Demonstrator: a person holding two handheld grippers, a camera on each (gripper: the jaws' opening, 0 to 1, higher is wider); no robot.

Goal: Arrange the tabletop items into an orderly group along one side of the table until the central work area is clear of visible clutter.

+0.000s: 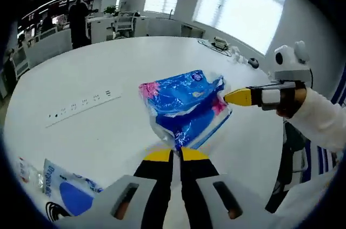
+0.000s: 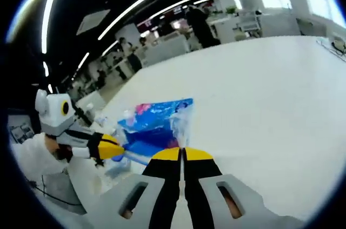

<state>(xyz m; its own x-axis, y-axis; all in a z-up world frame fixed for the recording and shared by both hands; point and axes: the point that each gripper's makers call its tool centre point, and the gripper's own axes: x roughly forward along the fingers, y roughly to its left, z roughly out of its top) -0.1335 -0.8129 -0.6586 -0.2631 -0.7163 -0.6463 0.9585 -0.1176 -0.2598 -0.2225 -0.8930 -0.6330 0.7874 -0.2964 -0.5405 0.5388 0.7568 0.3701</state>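
Observation:
A blue and pink plastic-wrapped pack (image 1: pixel 181 105) hangs a little above the white table (image 1: pixel 108 72), held between both grippers. My left gripper (image 1: pixel 177 155) is shut on the pack's lower corner. My right gripper (image 1: pixel 230 97) comes in from the right, shut on the clear wrap at the pack's right edge. In the right gripper view the same pack (image 2: pixel 154 123) lies just beyond my right gripper (image 2: pixel 181 155), whose jaws pinch its clear edge. My left gripper (image 2: pixel 120 150) reaches the pack from the left, held by a person in a white sleeve (image 2: pixel 32 159).
A second blue and white pack (image 1: pixel 65 191) lies near the table edge at lower left. A flush socket strip (image 1: pixel 81 105) runs across the tabletop. Cables (image 1: pixel 216 42) and a dark mouse (image 1: pixel 253 62) sit at the far right edge. Desks and people stand beyond.

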